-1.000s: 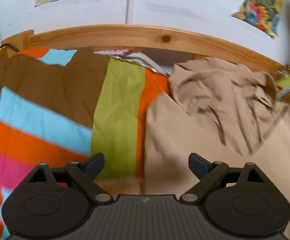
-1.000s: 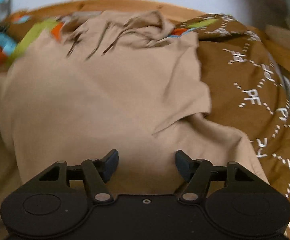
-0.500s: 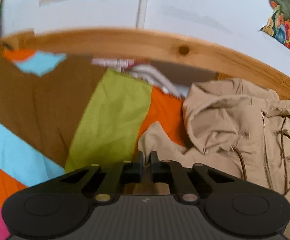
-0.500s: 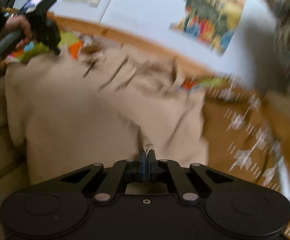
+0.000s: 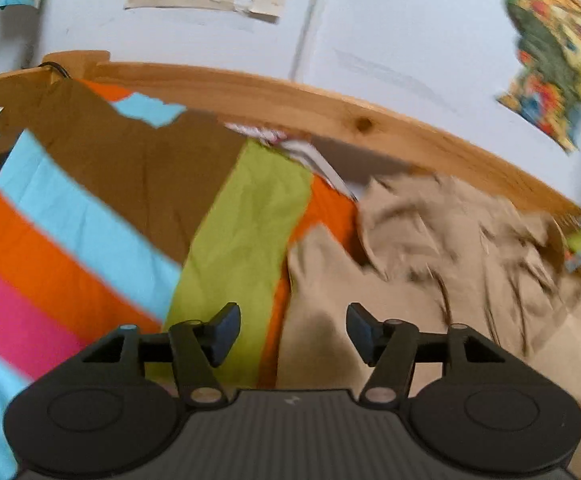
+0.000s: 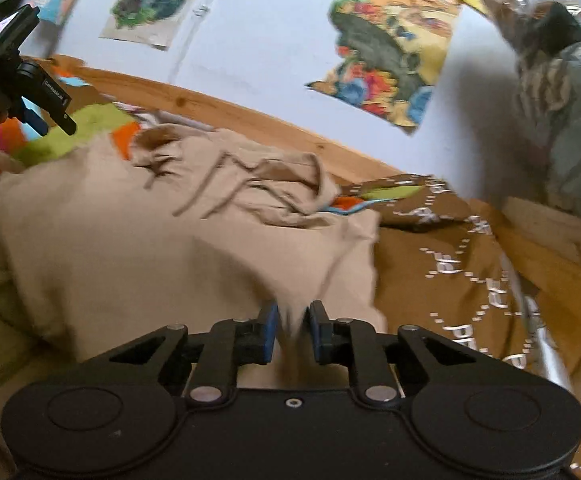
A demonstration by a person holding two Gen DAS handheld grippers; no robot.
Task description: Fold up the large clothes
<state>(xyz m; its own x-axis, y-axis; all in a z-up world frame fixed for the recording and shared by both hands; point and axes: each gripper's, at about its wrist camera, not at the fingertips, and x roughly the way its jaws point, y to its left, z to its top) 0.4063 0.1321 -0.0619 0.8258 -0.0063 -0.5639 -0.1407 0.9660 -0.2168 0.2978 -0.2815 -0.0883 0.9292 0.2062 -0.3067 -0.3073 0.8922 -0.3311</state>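
The beige hoodie (image 6: 138,248) lay rumpled on the striped bedspread (image 5: 70,216), its hood toward the wooden bed rail (image 5: 330,116). The right gripper (image 6: 293,330) had a fold of it between nearly closed jaws. The left gripper (image 5: 293,328) hung wide open and empty over its edge. A brown patterned blanket (image 6: 450,272) lay beside it.

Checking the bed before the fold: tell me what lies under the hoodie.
The beige hoodie lies on a striped sheet and a brown printed cover. Whatever is beneath its middle is hidden.
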